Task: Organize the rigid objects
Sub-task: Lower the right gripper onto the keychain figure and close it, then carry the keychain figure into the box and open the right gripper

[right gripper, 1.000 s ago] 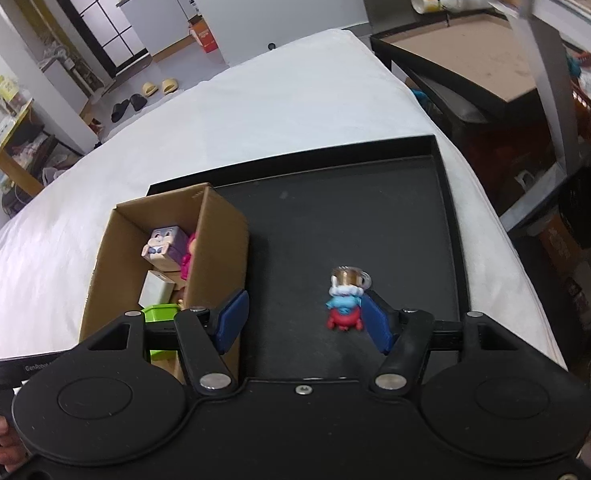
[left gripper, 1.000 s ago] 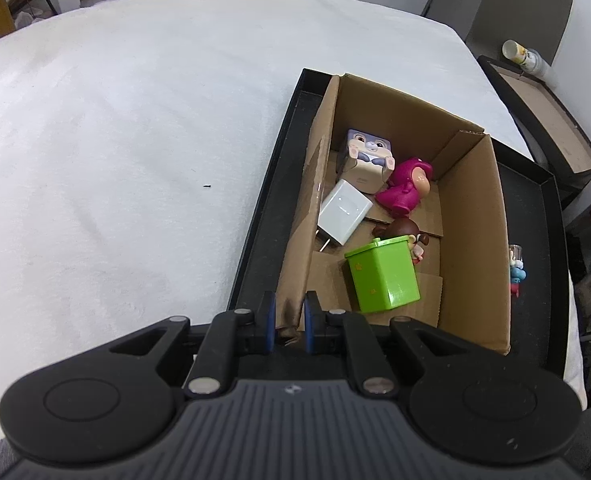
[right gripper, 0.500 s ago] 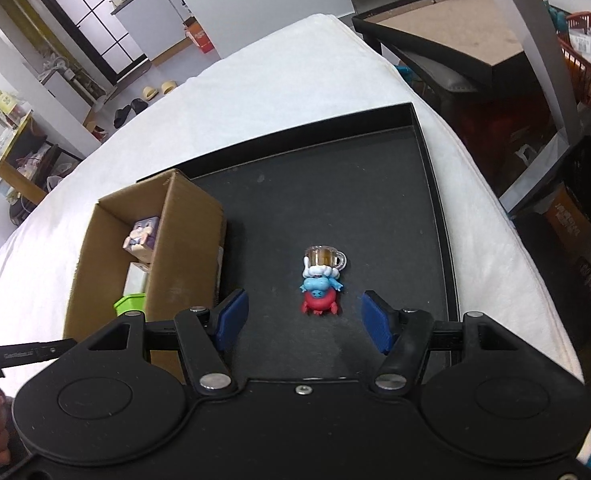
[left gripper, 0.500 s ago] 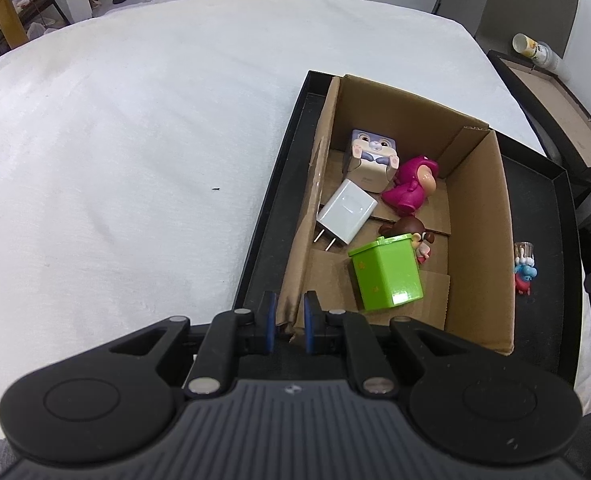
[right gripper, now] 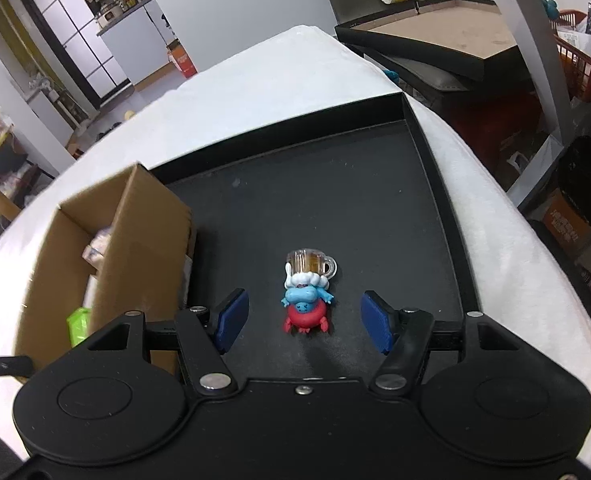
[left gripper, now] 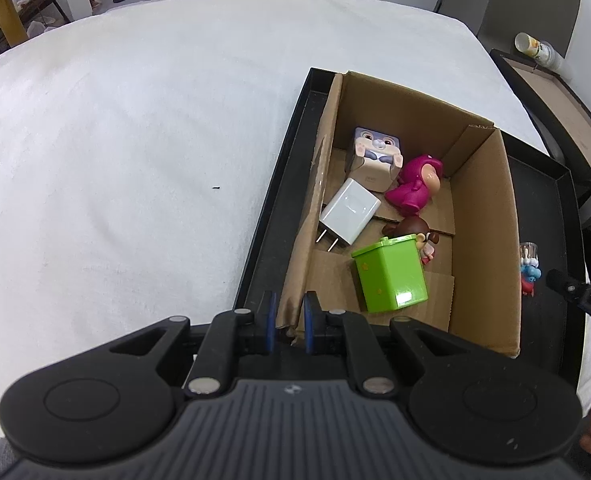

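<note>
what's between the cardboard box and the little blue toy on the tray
Nothing: only bare black tray floor separates the cardboard box from the blue toy, clearest in the right wrist view.

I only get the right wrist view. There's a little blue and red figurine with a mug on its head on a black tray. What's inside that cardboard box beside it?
Observer: A green lidded box, a white charger plug, a magenta figurine, a cube with a rabbit face and a small brown-haired doll.
Operator: Is anything holding the box?
Observer: Yes, the left gripper is shut on the near wall of the cardboard box.
Operator: Has my gripper grabbed the figurine?
Observer: No. The right gripper is open, with the blue and red figurine between its fingers, untouched.
</note>
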